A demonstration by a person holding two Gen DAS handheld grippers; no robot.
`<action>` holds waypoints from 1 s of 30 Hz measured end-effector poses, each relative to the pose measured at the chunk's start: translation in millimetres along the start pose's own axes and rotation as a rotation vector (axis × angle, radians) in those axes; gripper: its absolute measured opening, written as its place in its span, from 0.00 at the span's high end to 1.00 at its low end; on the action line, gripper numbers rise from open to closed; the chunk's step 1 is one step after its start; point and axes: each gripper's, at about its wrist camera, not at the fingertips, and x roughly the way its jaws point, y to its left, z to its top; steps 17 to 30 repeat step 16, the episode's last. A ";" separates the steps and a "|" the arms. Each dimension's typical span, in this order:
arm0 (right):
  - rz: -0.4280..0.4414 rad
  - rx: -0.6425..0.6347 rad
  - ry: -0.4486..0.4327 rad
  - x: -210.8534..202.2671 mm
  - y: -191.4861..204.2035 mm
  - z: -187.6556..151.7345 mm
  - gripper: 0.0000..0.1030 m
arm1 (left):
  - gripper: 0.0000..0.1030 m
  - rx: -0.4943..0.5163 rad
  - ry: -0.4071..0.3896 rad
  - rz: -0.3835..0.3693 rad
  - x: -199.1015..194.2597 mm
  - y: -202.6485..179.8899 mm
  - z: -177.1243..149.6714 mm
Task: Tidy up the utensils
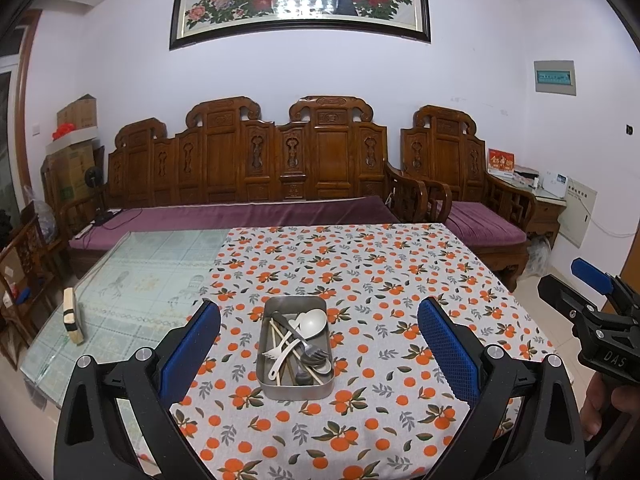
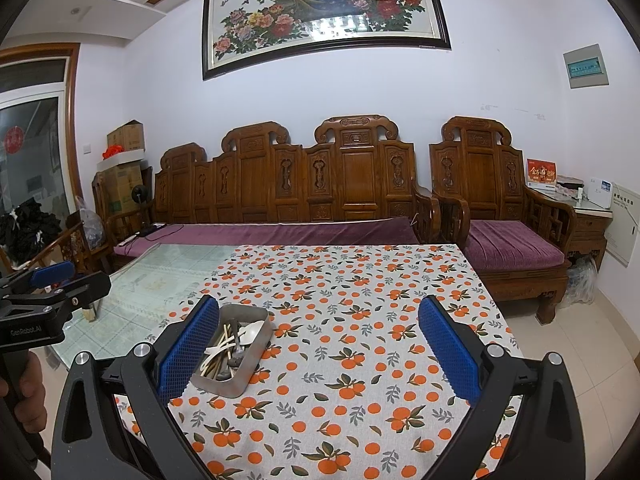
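Observation:
A rectangular metal tray (image 1: 265, 380) sits on the orange-print tablecloth (image 1: 380, 280). It holds mixed utensils: a white ladle spoon (image 1: 313, 322), a white fork (image 1: 280, 350), a dark metal fork (image 1: 308, 350) and wooden chopsticks (image 1: 278, 340). My left gripper (image 1: 320, 340) is open and empty, held above the table with the tray between its fingers in view. My right gripper (image 2: 320, 340) is open and empty, to the right of the tray (image 2: 256, 364). The tray's left part is hidden behind my right gripper's left finger.
The cloth covers the table's right part; bare glass top (image 1: 140, 280) lies to the left, with a small wooden block (image 1: 74, 316) near its edge. A carved wooden sofa (image 1: 248, 168) and armchair (image 1: 460, 168) stand behind the table.

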 end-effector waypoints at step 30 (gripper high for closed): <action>0.002 -0.001 0.001 1.4 0.6 -2.4 0.03 | 0.08 -0.004 0.002 -0.003 1.8 2.5 -2.2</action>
